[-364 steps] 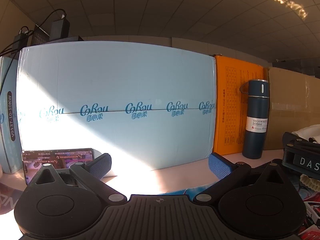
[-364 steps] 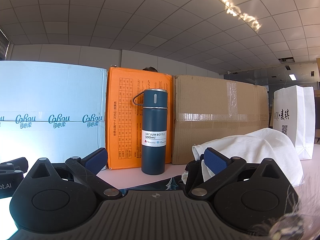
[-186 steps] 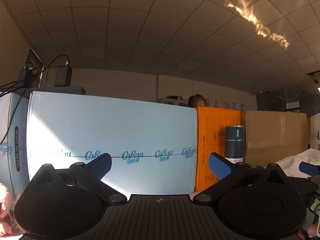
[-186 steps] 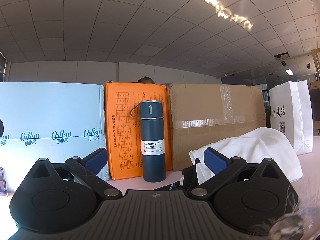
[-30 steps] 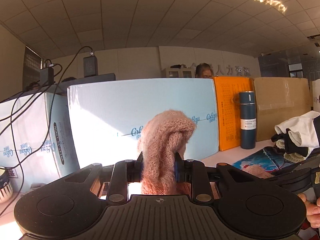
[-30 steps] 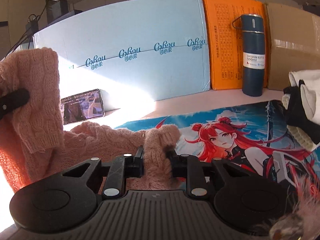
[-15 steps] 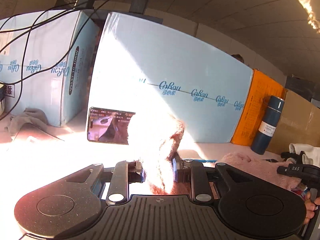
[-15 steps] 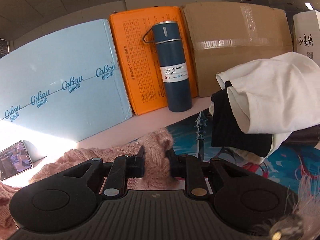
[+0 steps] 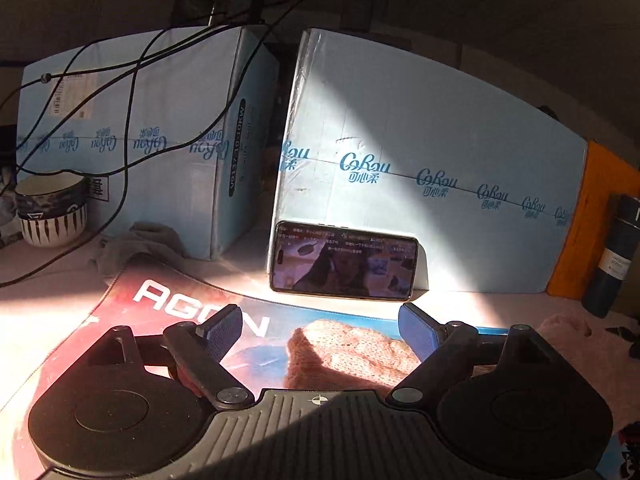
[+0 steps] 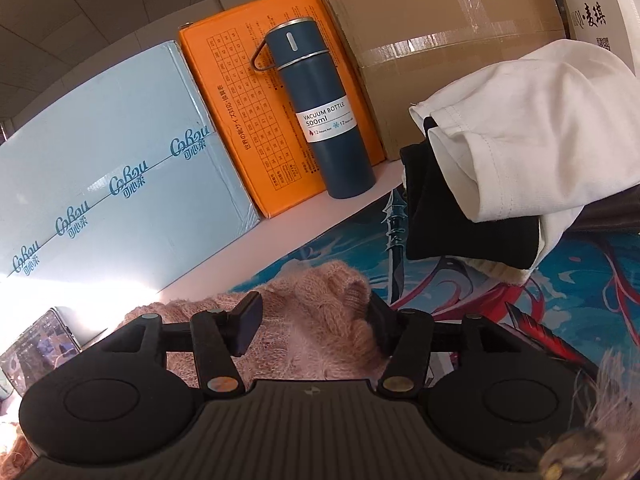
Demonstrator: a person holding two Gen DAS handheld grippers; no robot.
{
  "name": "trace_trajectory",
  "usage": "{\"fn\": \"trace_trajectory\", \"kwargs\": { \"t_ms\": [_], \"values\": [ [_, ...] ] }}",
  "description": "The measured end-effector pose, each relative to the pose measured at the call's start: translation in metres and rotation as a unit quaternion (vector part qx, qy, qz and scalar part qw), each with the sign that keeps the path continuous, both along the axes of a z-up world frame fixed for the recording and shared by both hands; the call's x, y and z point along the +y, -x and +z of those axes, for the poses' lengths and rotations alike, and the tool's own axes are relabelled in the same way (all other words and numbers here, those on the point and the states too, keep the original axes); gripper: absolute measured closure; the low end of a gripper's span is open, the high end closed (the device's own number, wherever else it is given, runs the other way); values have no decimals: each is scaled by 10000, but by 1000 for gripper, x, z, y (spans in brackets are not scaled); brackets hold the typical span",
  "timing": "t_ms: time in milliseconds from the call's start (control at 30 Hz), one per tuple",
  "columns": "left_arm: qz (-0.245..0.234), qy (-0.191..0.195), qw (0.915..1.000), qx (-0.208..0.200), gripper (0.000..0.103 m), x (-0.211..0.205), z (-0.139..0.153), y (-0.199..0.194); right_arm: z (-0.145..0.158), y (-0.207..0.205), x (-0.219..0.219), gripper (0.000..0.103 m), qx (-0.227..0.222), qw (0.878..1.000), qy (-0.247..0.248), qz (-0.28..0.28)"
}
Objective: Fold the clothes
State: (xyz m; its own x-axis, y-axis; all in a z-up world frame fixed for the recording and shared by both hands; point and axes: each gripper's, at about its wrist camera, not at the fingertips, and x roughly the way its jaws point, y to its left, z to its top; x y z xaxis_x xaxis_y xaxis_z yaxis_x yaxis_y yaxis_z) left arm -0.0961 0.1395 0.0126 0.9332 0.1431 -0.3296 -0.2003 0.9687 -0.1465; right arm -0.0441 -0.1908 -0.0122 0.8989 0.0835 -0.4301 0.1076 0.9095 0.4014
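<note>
Bowl (image 9: 52,210) in left view only

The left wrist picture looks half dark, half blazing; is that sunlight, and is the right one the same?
Left wrist view: a hard sunbeam crosses the blue box and the printed mat, bleaching the mat's left edge; the top is dark. Right wrist view: evenly lit, only the lower-left corner glares; box edges bow from the fisheye.

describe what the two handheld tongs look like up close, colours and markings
Both are matte black plastic. Each has a ribbed centre plate with a small crosshair mark, flanked by two round housings with raised discs, and angled link arms pinned with silver rivets. The left tongs carry blue textured pads. The right tongs show dark pads; their colour is hard to tell here. No cables or sleeves are visible.
</note>
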Motion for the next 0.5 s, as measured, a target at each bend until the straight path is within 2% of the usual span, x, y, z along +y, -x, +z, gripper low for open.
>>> {"fn": "trace_trajectory", "kwargs": {
  "t_ms": [67,133,267,300,333,500],
  "values": [
    [-732,-366,9966,2,9,-22,4,-1,0,1,-1,41,-17,9999,-131,53],
    [-1256,-613,9899,228,7,-40,2,-8,0,1,0,40,-32,9998,-182,68],
    [-2145,-1019,9678,834,6,-74,-6,-26,-1,1,2,36,5,9998,-194,109],
    [-2251,-1006,9639,1002,6,-78,-9,-32,-1,1,2,36,29,9997,-198,126],
    [-2214,-900,9641,1158,6,-77,-13,-38,-2,0,3,35,58,9997,-208,151],
    [-1944,-426,9715,1289,9,-56,-21,-49,-4,-4,5,33,242,9990,-235,309]
  ]
}}
